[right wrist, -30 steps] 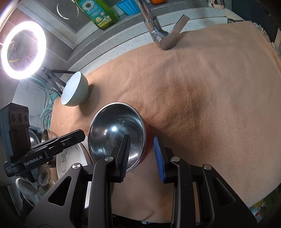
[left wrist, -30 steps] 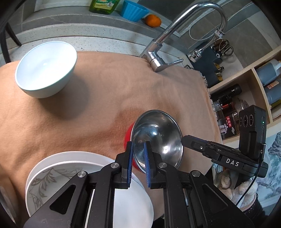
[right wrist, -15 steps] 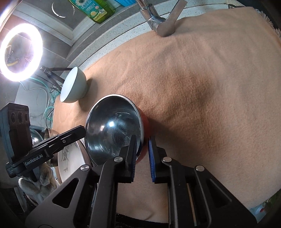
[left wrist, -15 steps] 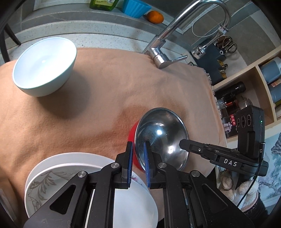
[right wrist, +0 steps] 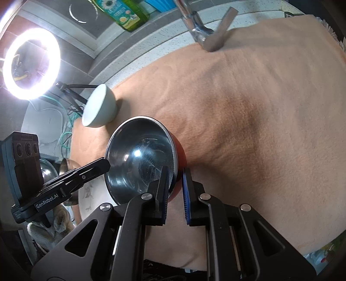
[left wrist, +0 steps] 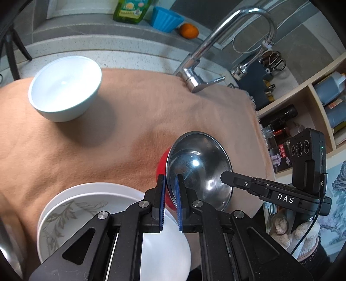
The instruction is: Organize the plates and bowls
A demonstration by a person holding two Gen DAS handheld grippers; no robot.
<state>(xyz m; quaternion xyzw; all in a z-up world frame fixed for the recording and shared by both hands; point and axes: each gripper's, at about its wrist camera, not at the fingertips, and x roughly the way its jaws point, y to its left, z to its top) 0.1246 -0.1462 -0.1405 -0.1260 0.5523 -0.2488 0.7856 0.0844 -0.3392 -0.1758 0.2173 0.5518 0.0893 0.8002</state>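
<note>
L gripper (left wrist: 170, 190) is clamped on the near rim of the steel bowl (left wrist: 199, 170), w/ one pad inside and one outside; R gripper (right wrist: 175, 183) pinches the same bowl's rim on the opposite side, jaws nearly together around the edge. The bowl, steel inside and red outside, sits tilted over the tan cloth (left wrist: 129, 121). Just below the L gripper lies a white plate (left wrist: 71, 216) w/ a leaf pattern. Farther back on the cloth stands a pale bowl (left wrist: 64, 88), well apart from the steel one. Beyond the cloth: faucet (left wrist: 199, 64), then soap bottle (left wrist: 132, 10), blue cup (left wrist: 166, 18) and orange (left wrist: 189, 30) on the ledge. A ring light (right wrist: 31, 63) glows at far left in the R view.
</note>
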